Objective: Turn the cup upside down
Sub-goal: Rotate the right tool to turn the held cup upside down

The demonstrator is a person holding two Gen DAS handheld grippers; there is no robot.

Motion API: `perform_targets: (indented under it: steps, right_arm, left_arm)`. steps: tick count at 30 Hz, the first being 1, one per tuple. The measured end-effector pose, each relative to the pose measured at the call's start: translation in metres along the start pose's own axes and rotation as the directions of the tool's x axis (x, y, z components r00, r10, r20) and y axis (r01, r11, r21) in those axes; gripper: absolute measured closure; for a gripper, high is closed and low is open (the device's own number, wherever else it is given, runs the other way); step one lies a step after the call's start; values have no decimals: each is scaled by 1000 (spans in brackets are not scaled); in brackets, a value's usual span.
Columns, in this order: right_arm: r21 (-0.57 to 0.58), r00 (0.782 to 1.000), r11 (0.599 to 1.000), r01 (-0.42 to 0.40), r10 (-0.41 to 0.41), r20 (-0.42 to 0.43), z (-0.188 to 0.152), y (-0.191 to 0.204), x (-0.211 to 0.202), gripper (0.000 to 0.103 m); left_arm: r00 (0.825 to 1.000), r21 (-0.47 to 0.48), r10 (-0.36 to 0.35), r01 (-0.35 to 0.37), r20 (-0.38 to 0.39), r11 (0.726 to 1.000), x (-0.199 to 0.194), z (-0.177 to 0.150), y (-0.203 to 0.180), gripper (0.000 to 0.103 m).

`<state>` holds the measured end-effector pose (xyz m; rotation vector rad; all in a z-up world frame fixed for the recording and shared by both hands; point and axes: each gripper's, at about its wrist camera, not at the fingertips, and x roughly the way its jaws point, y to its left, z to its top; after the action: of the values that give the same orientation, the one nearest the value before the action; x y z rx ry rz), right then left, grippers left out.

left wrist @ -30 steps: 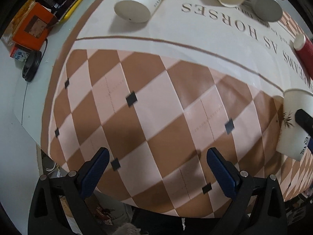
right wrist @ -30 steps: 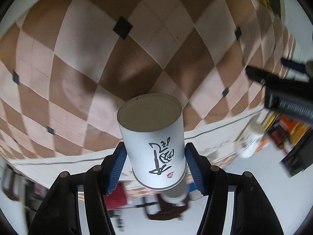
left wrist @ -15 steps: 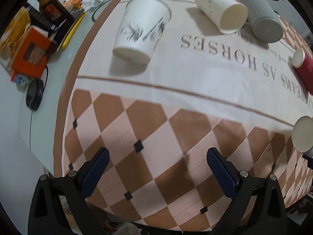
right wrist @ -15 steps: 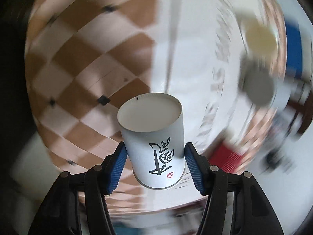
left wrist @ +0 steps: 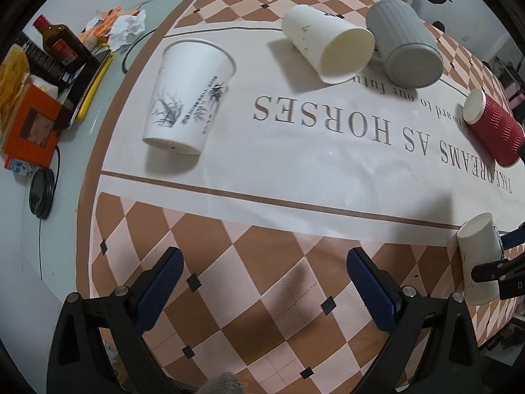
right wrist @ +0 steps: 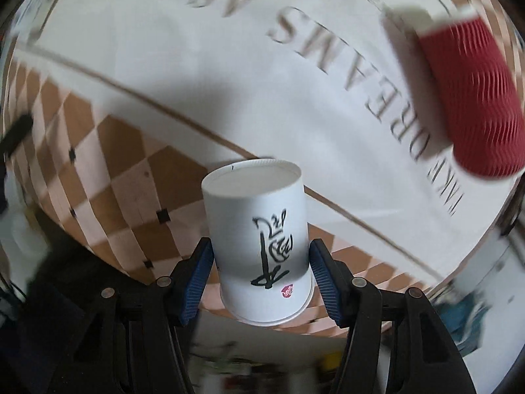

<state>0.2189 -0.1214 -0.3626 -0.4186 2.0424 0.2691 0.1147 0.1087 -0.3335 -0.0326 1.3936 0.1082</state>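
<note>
My right gripper is shut on a white paper cup with black brush writing. Its flat base points away from the camera and its rim is near the gripper body. The cup is held in the air above the checkered tablecloth. It also shows at the right edge of the left wrist view, clamped between the right gripper's fingers. My left gripper is open and empty over the near checkered part of the cloth.
A white cup with a bamboo print stands upside down at the left. A plain white cup, a grey ribbed cup and a red ribbed cup lie on their sides. Boxes and a bottle crowd the left table edge.
My right gripper has turned and swung with the cup, so the view now faces the lettered white band and the red cup. The left gripper has pulled back and tilted up.
</note>
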Motion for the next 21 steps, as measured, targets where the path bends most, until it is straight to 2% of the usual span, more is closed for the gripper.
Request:
perform_targets:
  steps: [3, 6, 9, 13, 15, 16, 17, 20, 21]
  right_arm:
    - [47, 999, 998, -35, 35, 17, 2, -4, -2, 40]
    - [56, 999, 998, -27, 25, 26, 2, -9, -5, 37]
    - [36, 998, 999, -11, 9, 68, -3, -7, -11, 21]
    - [46, 990, 999, -23, 17, 137, -8, -4, -17, 21]
    - [52, 986, 998, -34, 25, 165, -5, -8, -20, 23]
    - [51, 983, 998, -45, 35, 179, -2, -11, -21, 36]
    - [53, 982, 997, -51, 40, 182, -2, -11, -22, 43]
    - [82, 960, 992, -97, 72, 271, -6, -17, -34, 42]
    - [95, 942, 988, -124, 87, 324, -9, -18, -42, 42]
  left_arm:
    - [1000, -9, 11, -11, -3, 1000, 0, 0, -9, 2]
    - [1000, -17, -6, 6, 9, 1000, 0, 1, -13, 2]
    - [1000, 8, -18, 18, -12, 1000, 3, 1, -21, 0]
    - [1000, 22, -5, 5, -9, 1000, 2, -3, -29, 0]
    - [1000, 26, 4, -4, -9, 1000, 1, -4, -32, 0]
    - [1000, 26, 9, -8, -14, 1000, 1, -5, -35, 0]
    - [1000, 24, 12, -12, -18, 1000, 0, -5, -37, 0]
    - [999, 13, 27, -27, -28, 1000, -3, -7, -41, 0]
    - [999, 5, 28, -28, -32, 1000, -2, -5, -40, 0]
